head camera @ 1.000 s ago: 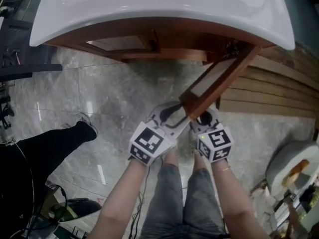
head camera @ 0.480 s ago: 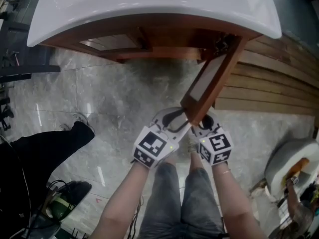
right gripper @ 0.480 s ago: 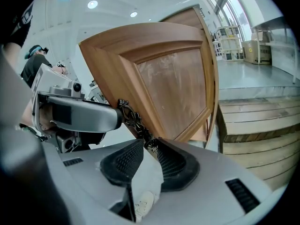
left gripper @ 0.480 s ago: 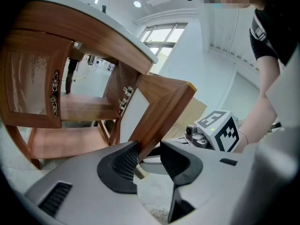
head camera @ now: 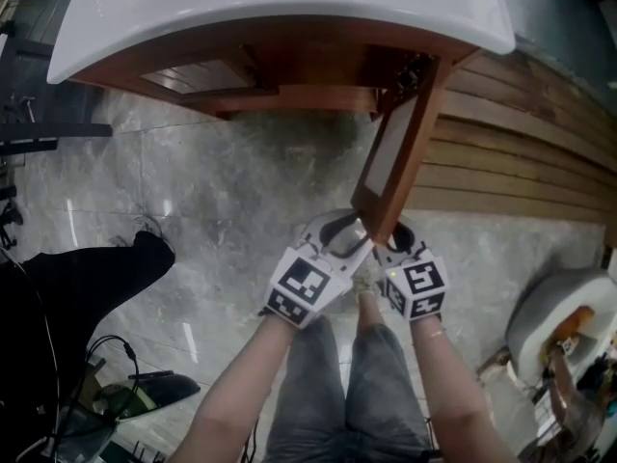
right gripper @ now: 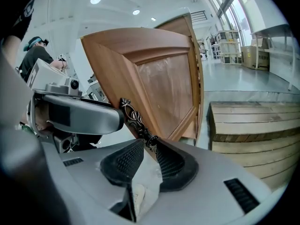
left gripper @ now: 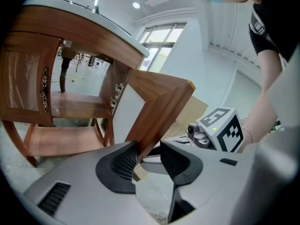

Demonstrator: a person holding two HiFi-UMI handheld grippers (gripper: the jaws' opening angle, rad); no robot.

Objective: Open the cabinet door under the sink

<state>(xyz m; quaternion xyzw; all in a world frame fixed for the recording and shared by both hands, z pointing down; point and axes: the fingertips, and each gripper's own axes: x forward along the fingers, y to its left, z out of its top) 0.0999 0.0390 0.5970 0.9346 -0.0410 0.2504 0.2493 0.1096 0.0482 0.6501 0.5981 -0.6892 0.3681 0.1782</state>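
A white sink [head camera: 280, 8] tops a brown wooden cabinet [head camera: 289, 80]. Its right door [head camera: 397, 157] stands swung out toward me, with a pale panel in a wood frame. My left gripper [head camera: 333, 234] straddles the door's free lower edge. In the left gripper view the door's [left gripper: 159, 102] edge sits between the left gripper's [left gripper: 149, 149] pads, against the left pad [left gripper: 125, 163]. My right gripper [head camera: 395, 239] is on the door's other face. There the right gripper [right gripper: 150, 149] is shut on the lower end of the ornate dark handle [right gripper: 135, 118].
The cabinet's left door [left gripper: 28, 86] stays closed, and a wooden shelf [left gripper: 77, 104] shows inside. Stacked wooden planks [head camera: 525, 152] lie to the right of the cabinet. A person in black [head camera: 87, 278] stands at the left, with cables by the feet. A white round object [head camera: 554, 316] sits at the right.
The right door has swung further out from the cabinet and stands steeper in the head view. Both grippers have travelled with its free edge, keeping their hold.
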